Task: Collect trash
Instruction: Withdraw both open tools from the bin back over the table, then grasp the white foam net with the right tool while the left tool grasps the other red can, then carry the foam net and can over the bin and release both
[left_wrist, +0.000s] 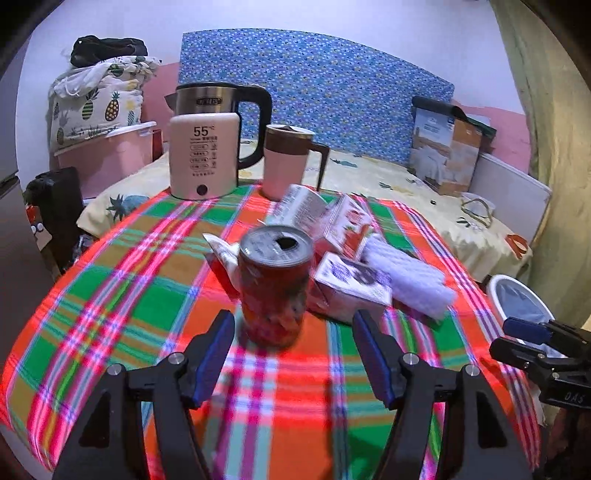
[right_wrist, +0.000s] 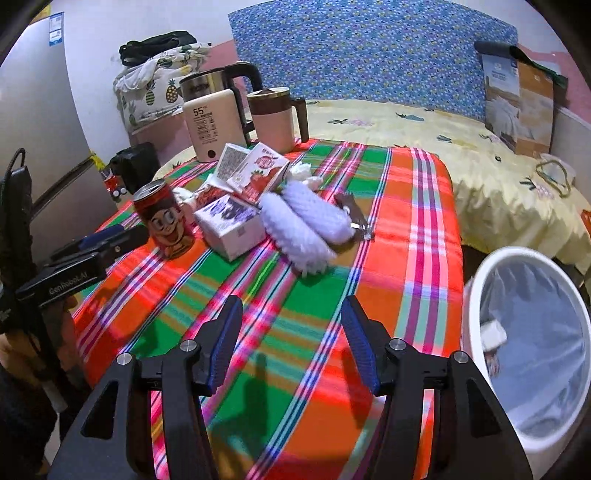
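A red drink can (left_wrist: 273, 284) stands upright on the plaid tablecloth (left_wrist: 147, 295), just ahead of my left gripper (left_wrist: 293, 343), which is open and empty. The can also shows in the right wrist view (right_wrist: 166, 221). Behind it lie small cartons (left_wrist: 343, 221), a white box (left_wrist: 351, 284) and white foam netting (left_wrist: 406, 273). My right gripper (right_wrist: 291, 332) is open and empty above the cloth, short of the foam netting (right_wrist: 306, 221). A white trash bin (right_wrist: 476, 295) with a liner stands beside the table at right, some trash inside.
An electric kettle (left_wrist: 207, 147) and a pink mug (left_wrist: 286, 162) stand at the table's far edge. A bed with a yellow sheet (right_wrist: 443, 147) lies behind. A fridge (right_wrist: 33, 129) is at left. A boxed item (right_wrist: 517, 99) leans on the bed's far side.
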